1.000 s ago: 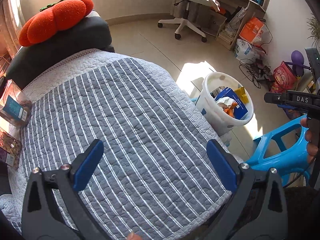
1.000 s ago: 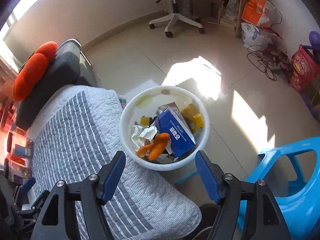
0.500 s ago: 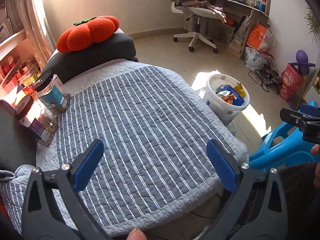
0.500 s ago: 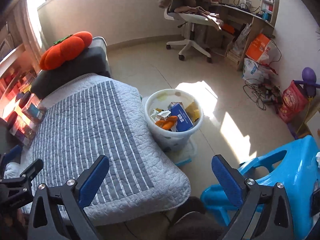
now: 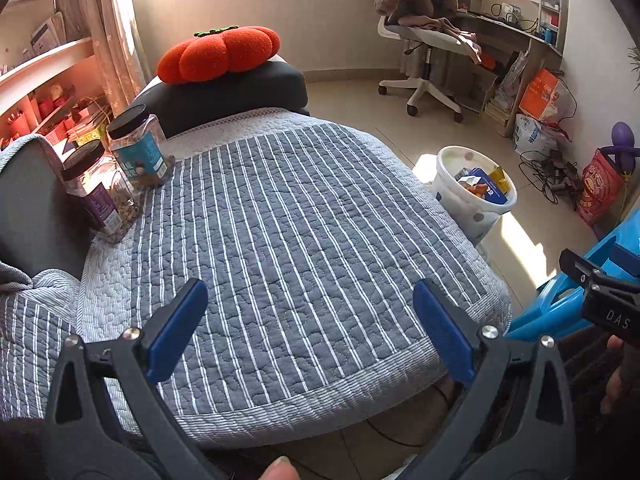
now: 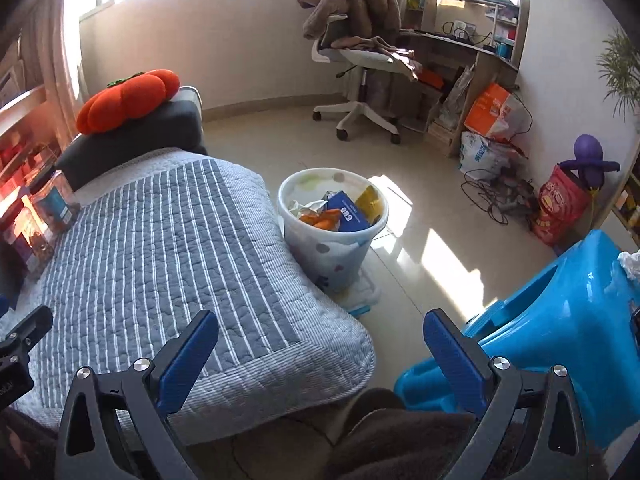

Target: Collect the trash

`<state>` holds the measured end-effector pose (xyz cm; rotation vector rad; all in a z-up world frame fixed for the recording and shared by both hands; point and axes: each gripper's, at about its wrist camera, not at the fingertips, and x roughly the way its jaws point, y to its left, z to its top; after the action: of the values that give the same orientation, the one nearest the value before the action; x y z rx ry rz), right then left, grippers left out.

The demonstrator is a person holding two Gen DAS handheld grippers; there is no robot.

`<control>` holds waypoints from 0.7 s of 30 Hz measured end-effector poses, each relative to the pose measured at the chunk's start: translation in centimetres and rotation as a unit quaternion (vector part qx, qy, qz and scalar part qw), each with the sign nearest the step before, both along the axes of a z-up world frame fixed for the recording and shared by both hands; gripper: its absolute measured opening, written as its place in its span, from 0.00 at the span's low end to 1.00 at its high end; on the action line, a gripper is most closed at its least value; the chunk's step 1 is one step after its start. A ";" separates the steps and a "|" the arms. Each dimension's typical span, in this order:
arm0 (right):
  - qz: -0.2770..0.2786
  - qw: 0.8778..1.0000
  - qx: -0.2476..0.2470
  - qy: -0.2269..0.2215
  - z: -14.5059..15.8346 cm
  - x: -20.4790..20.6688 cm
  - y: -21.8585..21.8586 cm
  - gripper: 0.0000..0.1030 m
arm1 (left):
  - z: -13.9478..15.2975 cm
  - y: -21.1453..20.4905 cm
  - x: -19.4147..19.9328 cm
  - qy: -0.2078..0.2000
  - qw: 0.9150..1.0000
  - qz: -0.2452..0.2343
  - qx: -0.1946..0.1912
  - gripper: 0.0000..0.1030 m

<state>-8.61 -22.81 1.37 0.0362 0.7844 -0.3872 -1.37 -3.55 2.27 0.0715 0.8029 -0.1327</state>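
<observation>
A white dotted trash bucket (image 6: 296, 236) stands on the floor beside the striped grey quilted seat (image 6: 160, 248). It holds a blue box (image 6: 347, 213), orange scraps, crumpled paper and a yellow packet. It also shows in the left wrist view (image 5: 448, 190). My left gripper (image 5: 310, 330) is open and empty, held above the near edge of the quilt (image 5: 288, 240). My right gripper (image 6: 320, 356) is open and empty, well back from the bucket, over the quilt's corner and the floor. A white crumpled tissue (image 6: 630, 262) lies on the blue stool at the right edge.
Two snack jars (image 5: 138, 148) stand at the quilt's left edge. An orange pumpkin cushion (image 5: 218, 58) lies on a dark pillow behind. A blue plastic stool (image 6: 560, 340) stands at right. An office chair (image 6: 360, 60), desk, bags and cables are at the back right.
Both grippers have pulled back and up from the bucket and quilt; the views widened. The bucket looks farther away. Both stay open and empty.
</observation>
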 end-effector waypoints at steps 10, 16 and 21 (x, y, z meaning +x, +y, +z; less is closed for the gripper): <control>0.001 1.000 0.000 0.007 -0.7 0.4 0.4 1.00 | 0.0 -0.4 -0.1 -0.001 1.000 -0.004 -0.004 0.99; 0.004 1.000 -0.005 0.007 -0.7 0.4 0.8 1.00 | 0.1 -0.8 -0.2 -0.001 1.000 -0.008 -0.007 0.99; 0.005 1.000 -0.005 0.009 -0.8 0.4 0.9 1.00 | -0.1 -1.1 -0.3 0.003 1.000 -0.013 -0.003 0.99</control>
<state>-8.17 -21.93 0.58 0.0191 0.8003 -0.3830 -1.63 -4.65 2.15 0.0757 0.8074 -0.1601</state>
